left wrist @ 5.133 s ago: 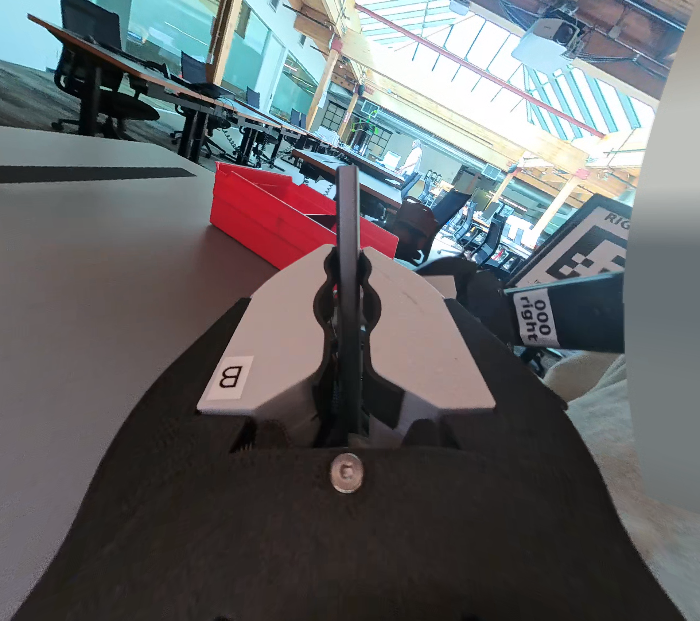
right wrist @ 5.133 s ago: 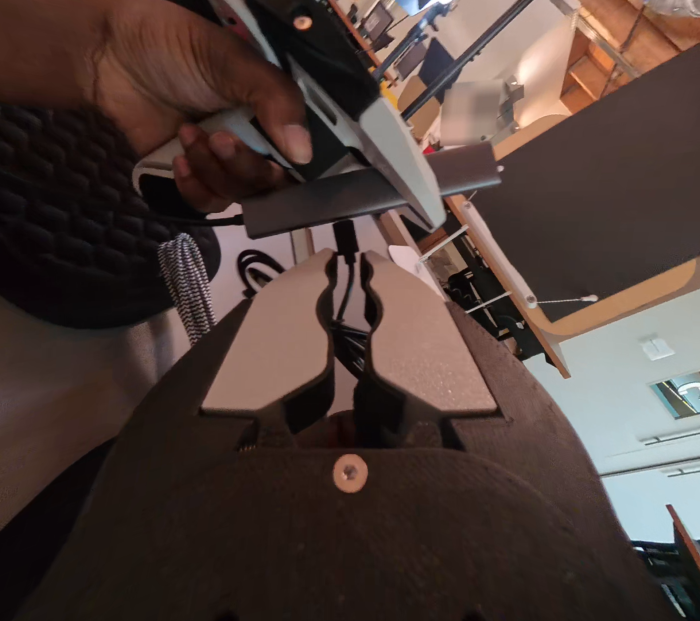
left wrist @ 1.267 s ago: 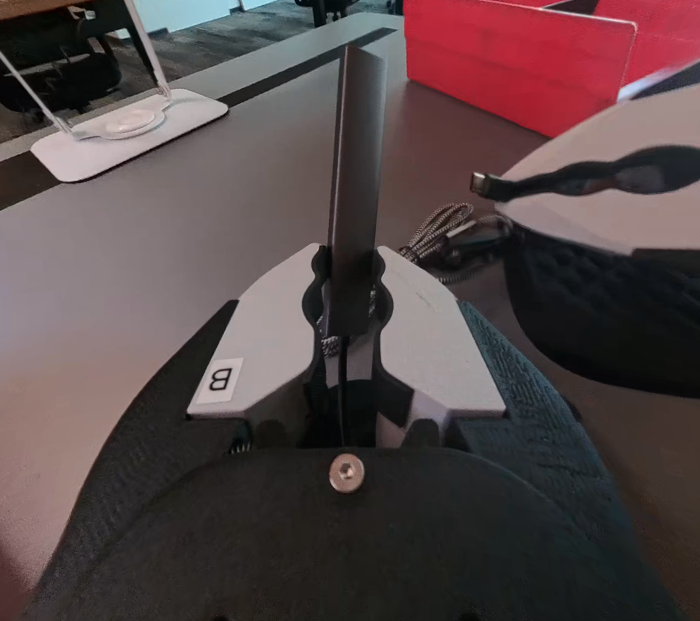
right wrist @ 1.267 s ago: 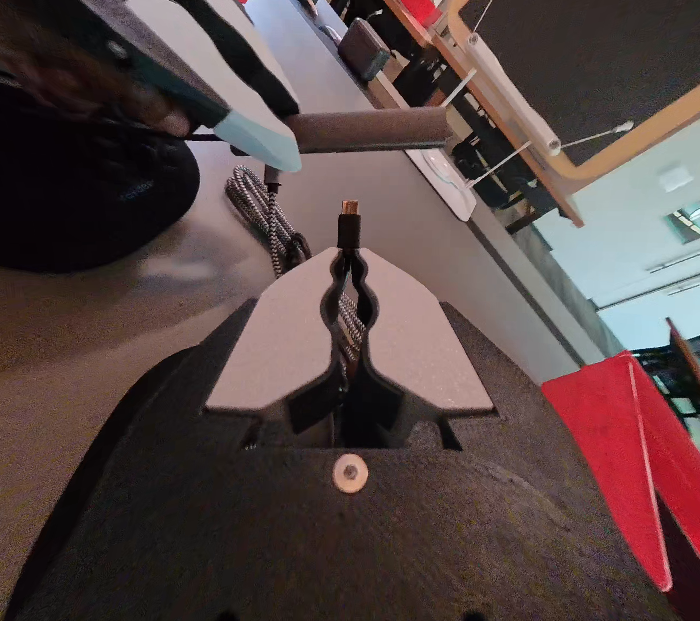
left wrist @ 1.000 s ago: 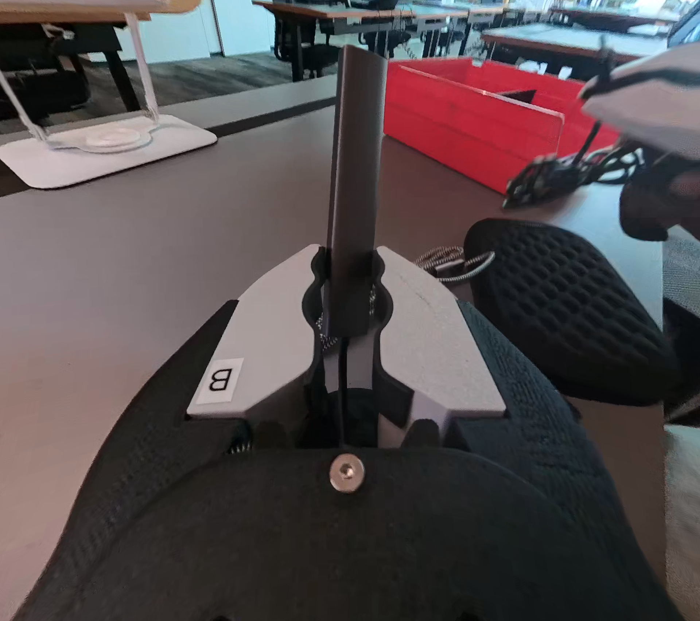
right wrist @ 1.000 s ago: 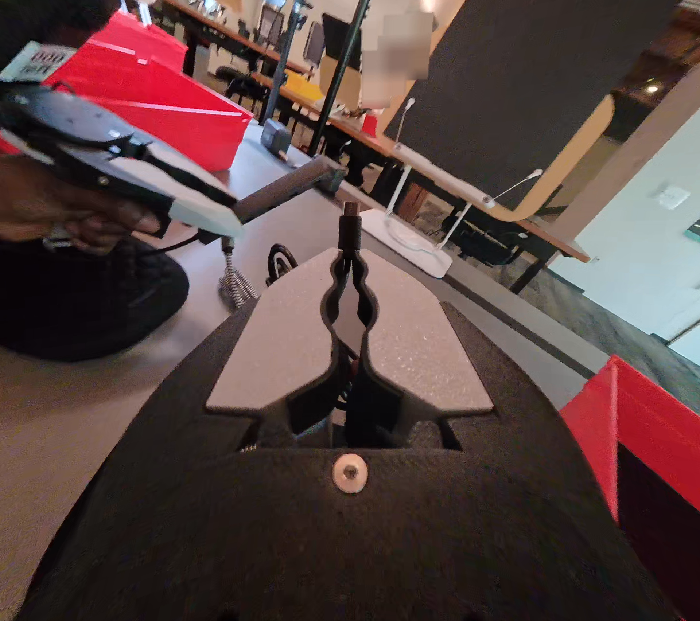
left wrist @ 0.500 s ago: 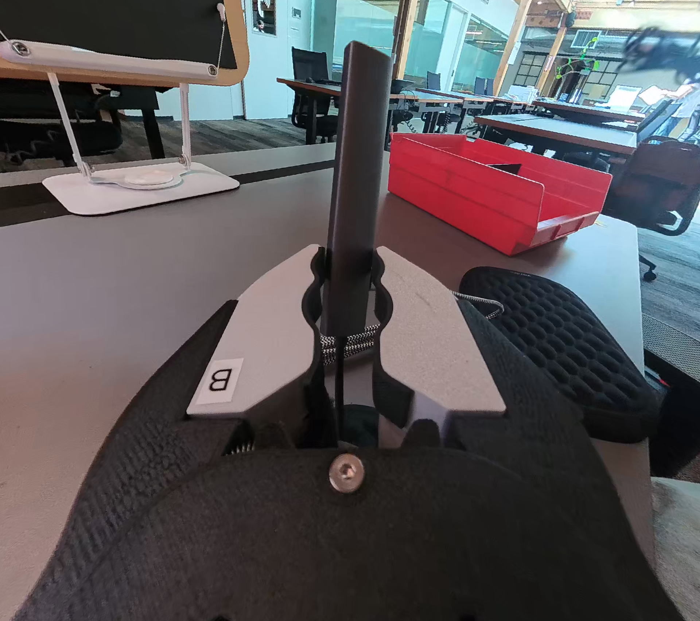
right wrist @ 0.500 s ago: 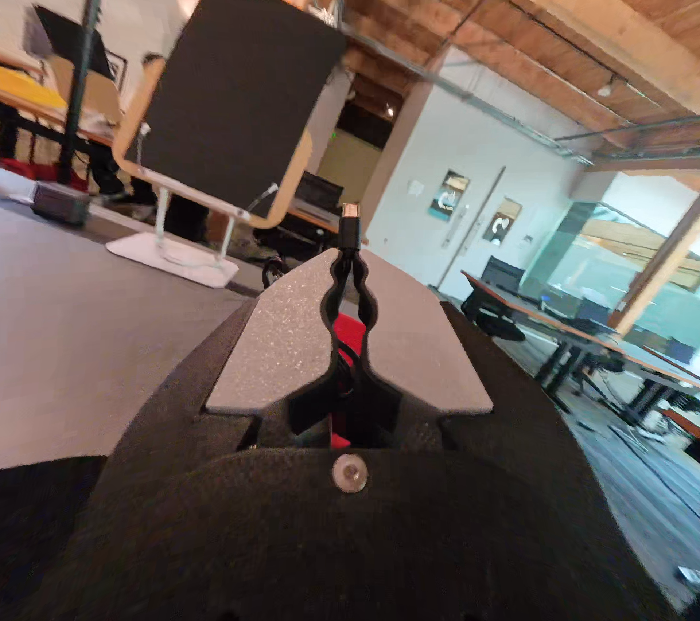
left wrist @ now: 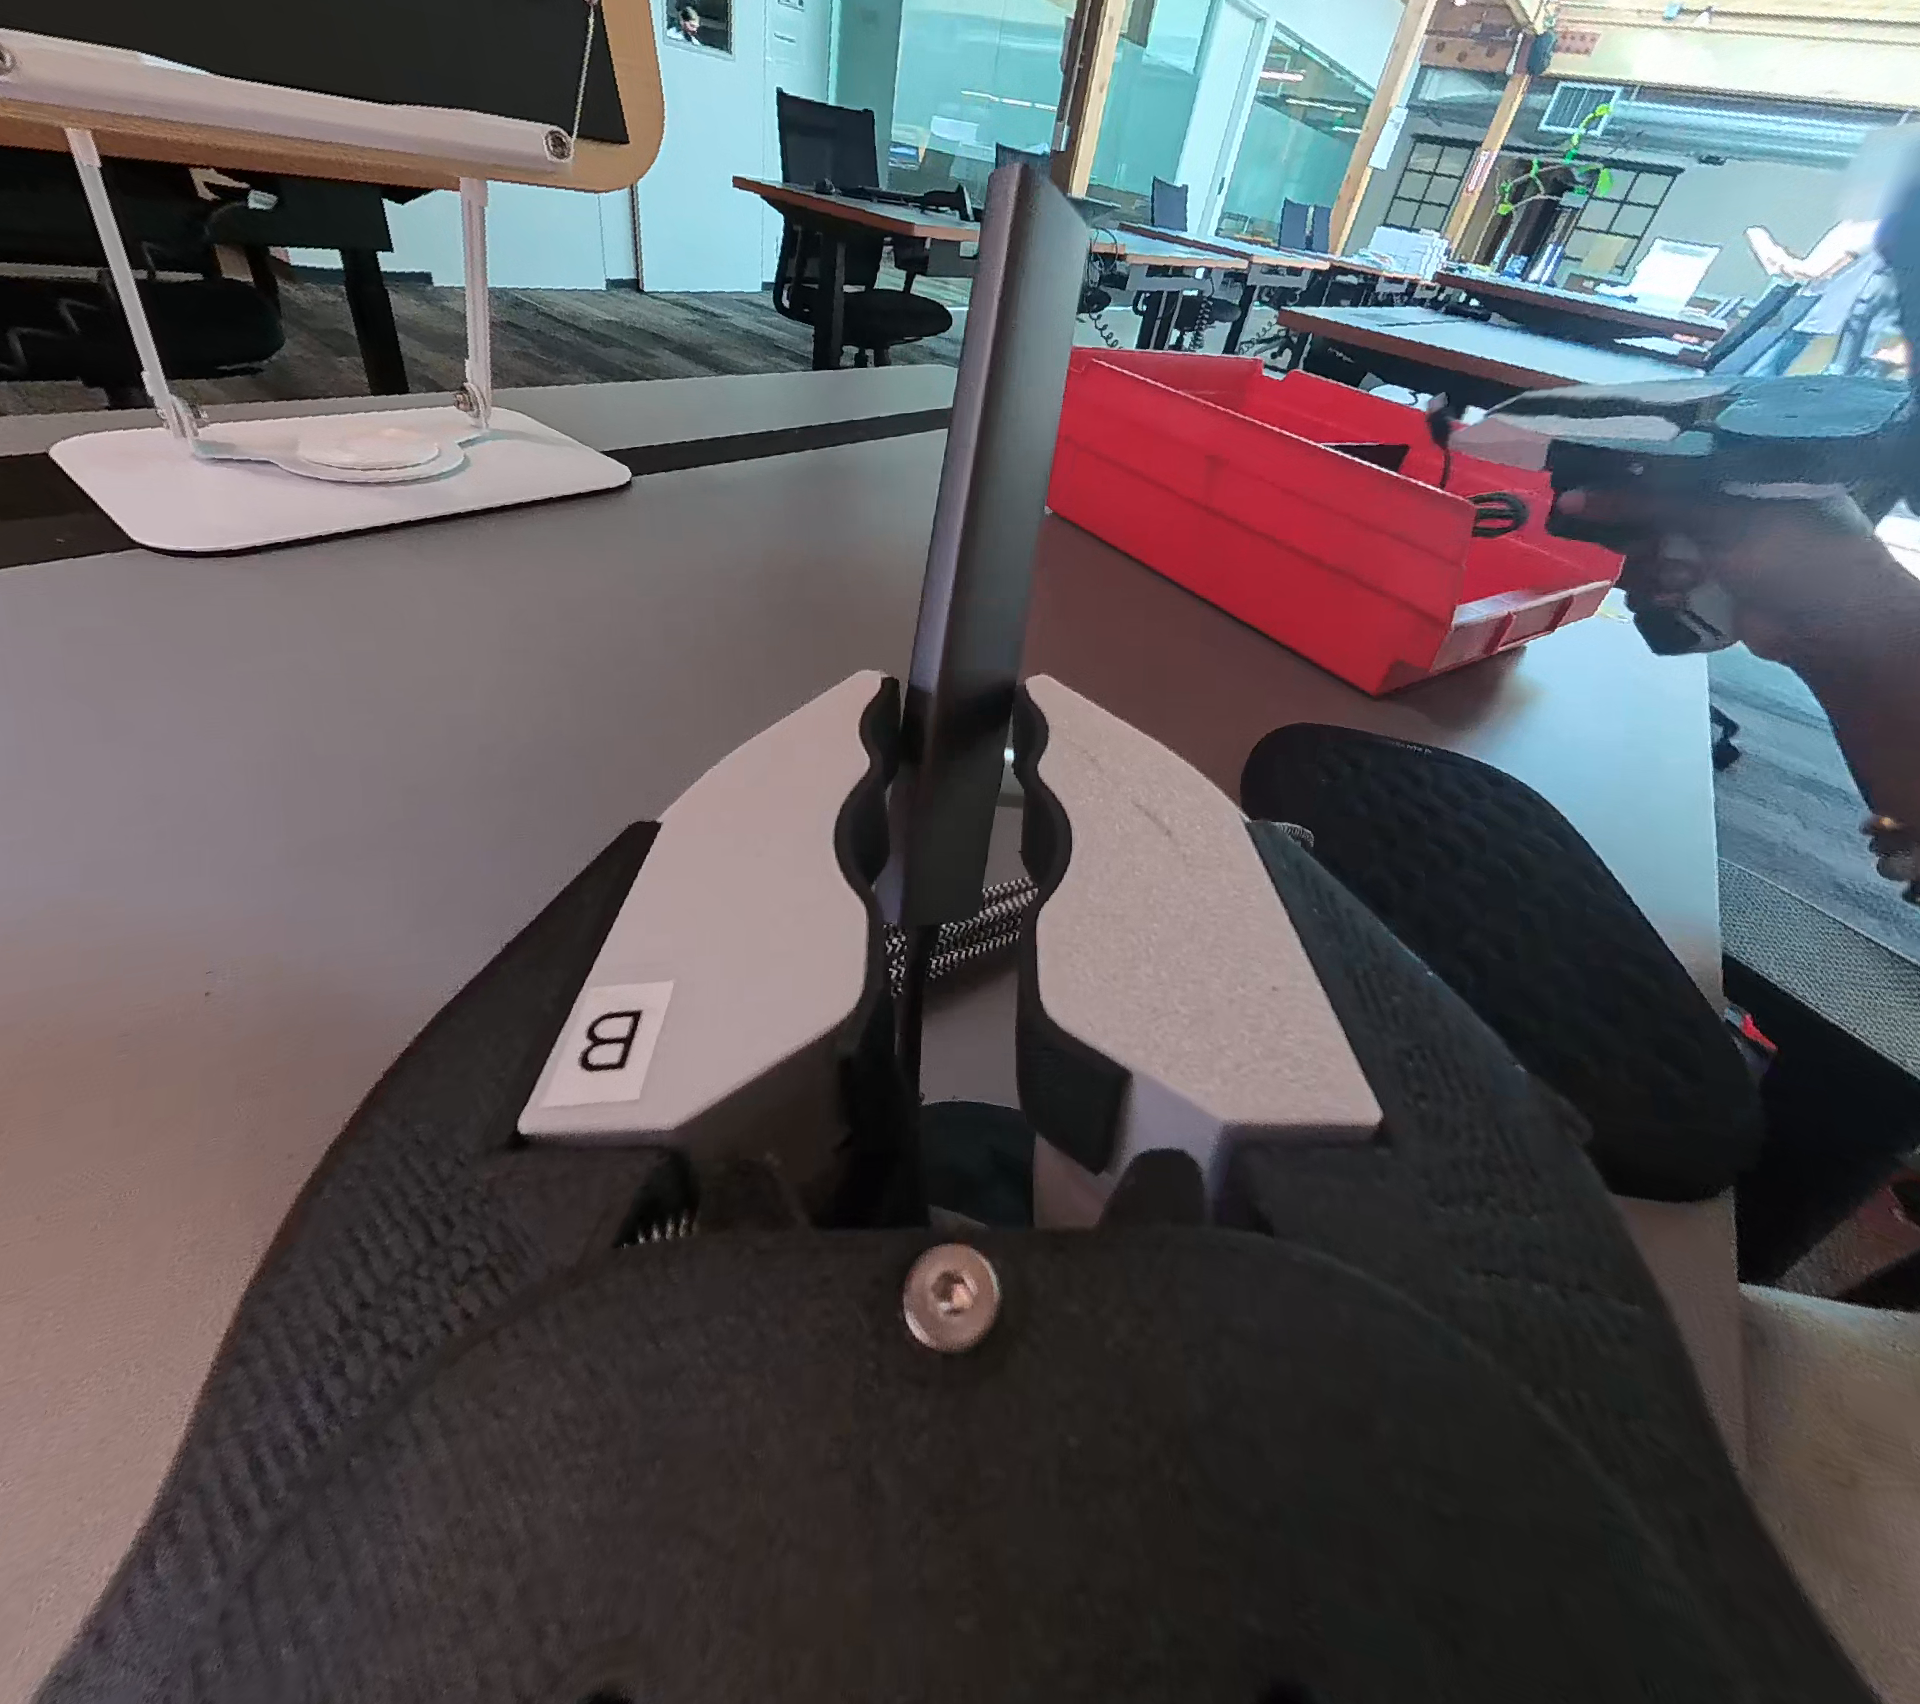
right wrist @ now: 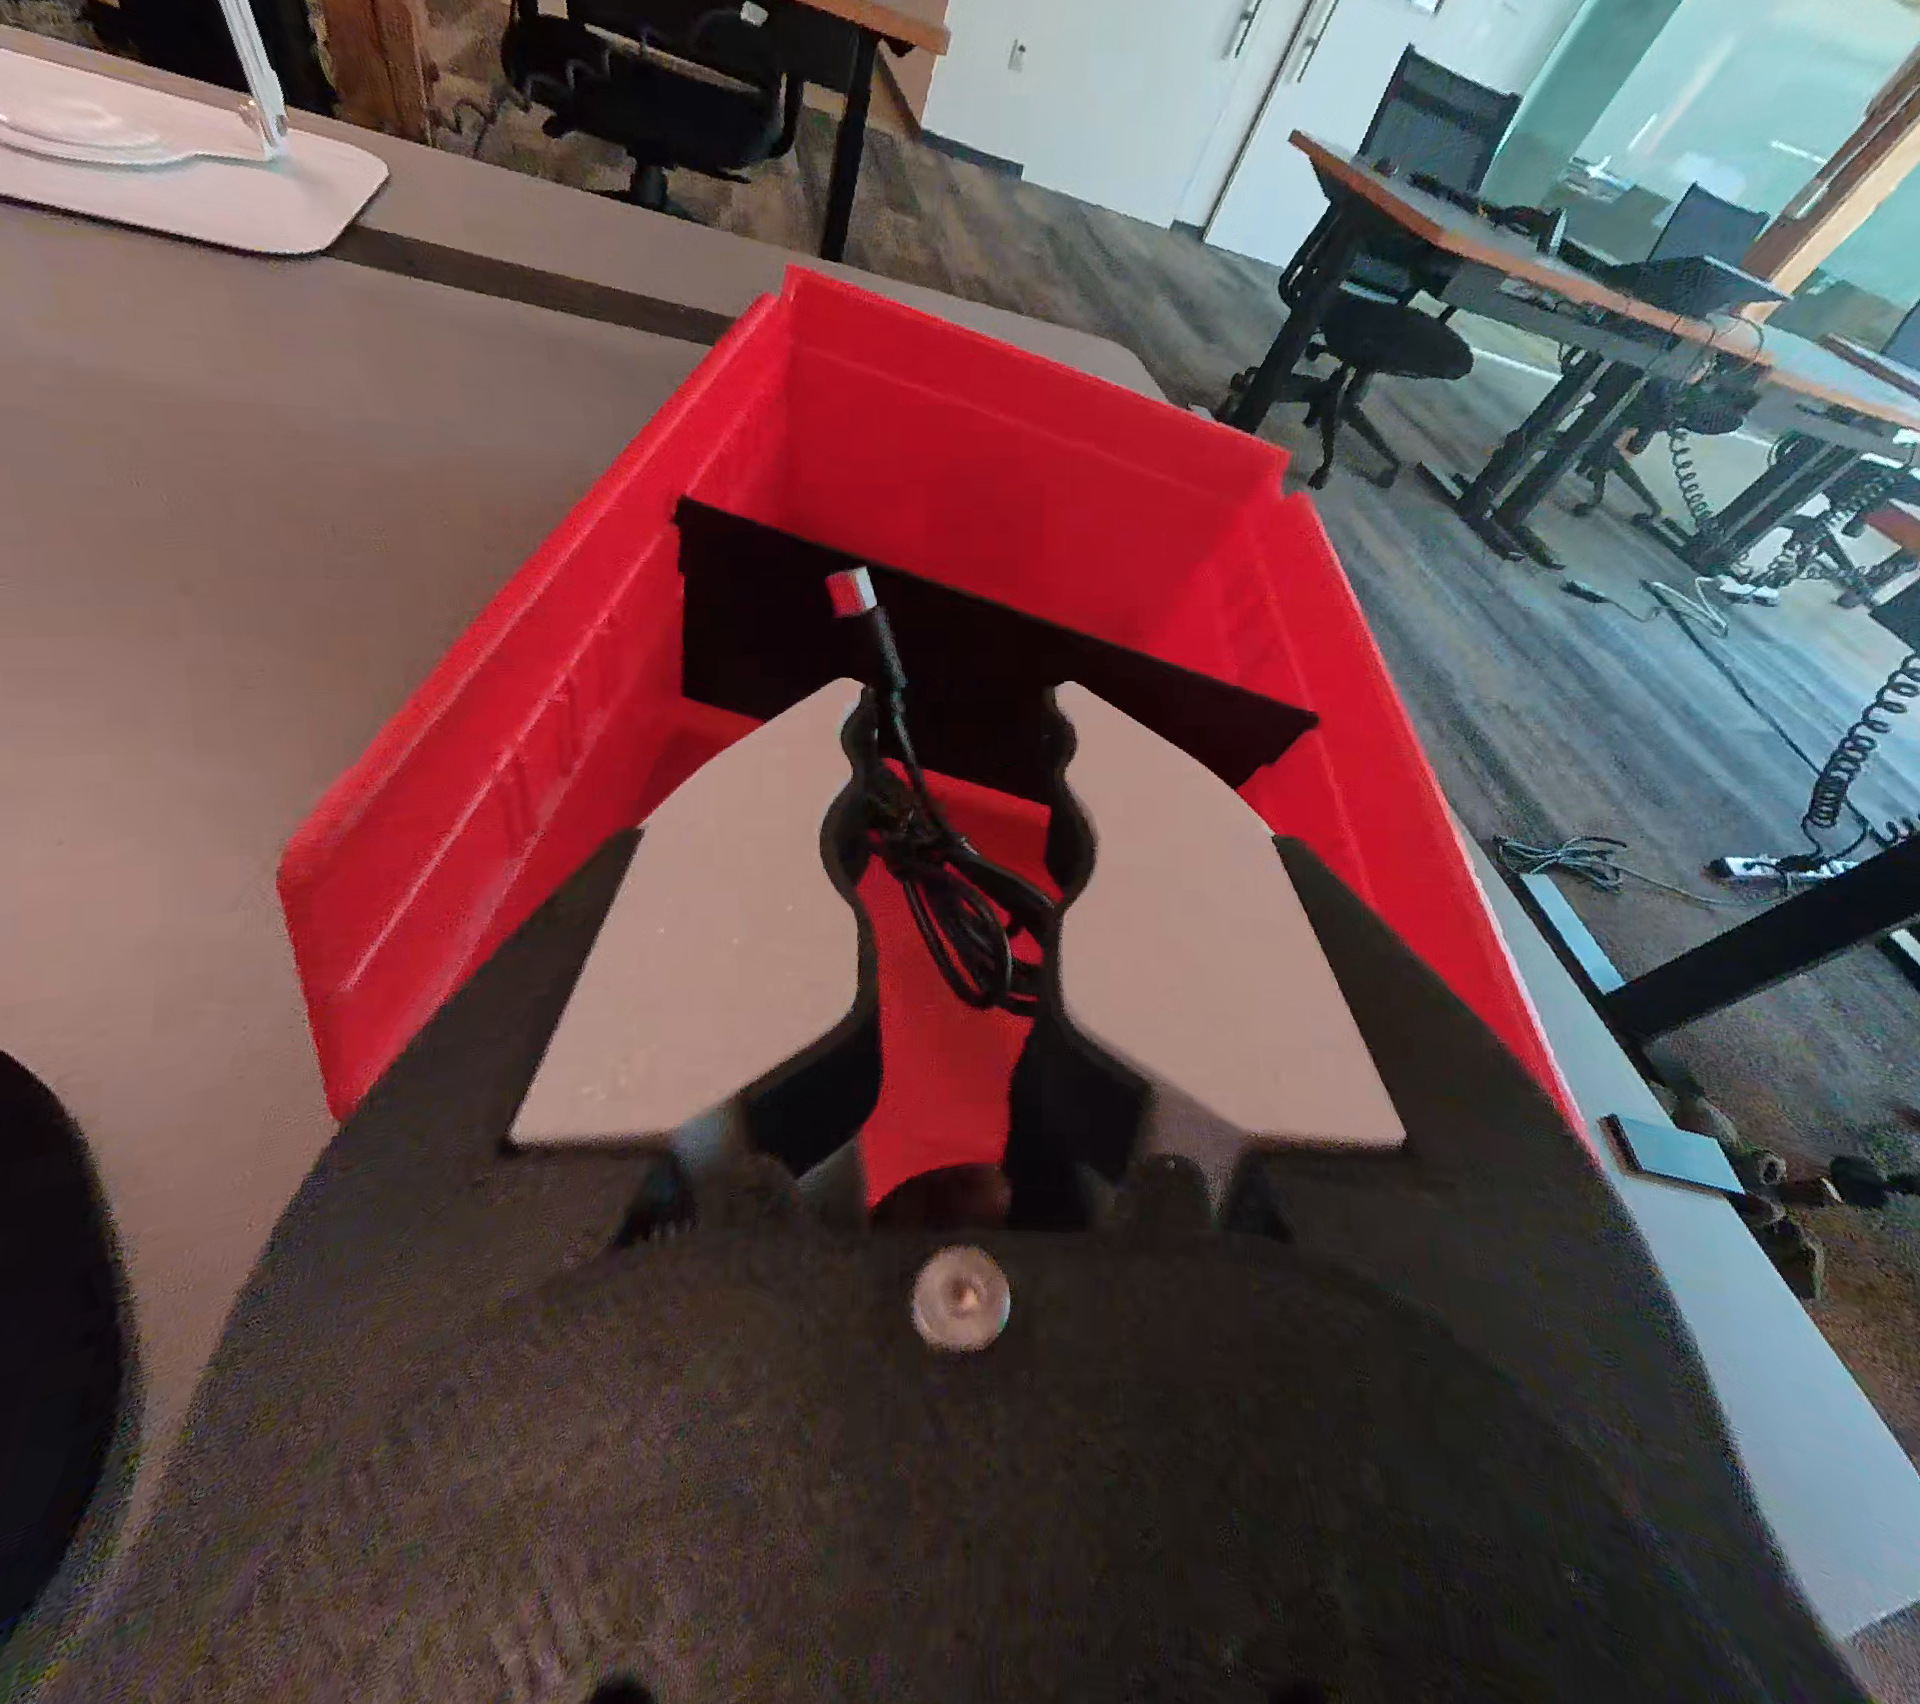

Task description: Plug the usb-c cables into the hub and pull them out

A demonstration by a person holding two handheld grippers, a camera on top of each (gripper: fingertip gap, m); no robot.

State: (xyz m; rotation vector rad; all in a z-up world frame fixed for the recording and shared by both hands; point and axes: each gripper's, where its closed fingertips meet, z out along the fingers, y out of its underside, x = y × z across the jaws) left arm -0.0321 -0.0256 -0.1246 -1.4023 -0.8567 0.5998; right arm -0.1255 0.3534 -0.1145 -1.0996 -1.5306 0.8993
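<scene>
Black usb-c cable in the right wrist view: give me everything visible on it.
The black usb-c cable is thin and loosely looped. Its bundle hangs over the red bin; whether it touches the floor is unclear. The plug end points up and away, with a bright tip against the bin's black divider. The right gripper is open above the bin, and the cable lies along its left finger; contact is unclear.

Grey bench (left wrist: pixel 364 719), red bin (left wrist: pixel 1278 501) on it, white stand base (left wrist: pixel 343 480) at its far side, black pad (left wrist: pixel 1496 937) near the bin
</scene>
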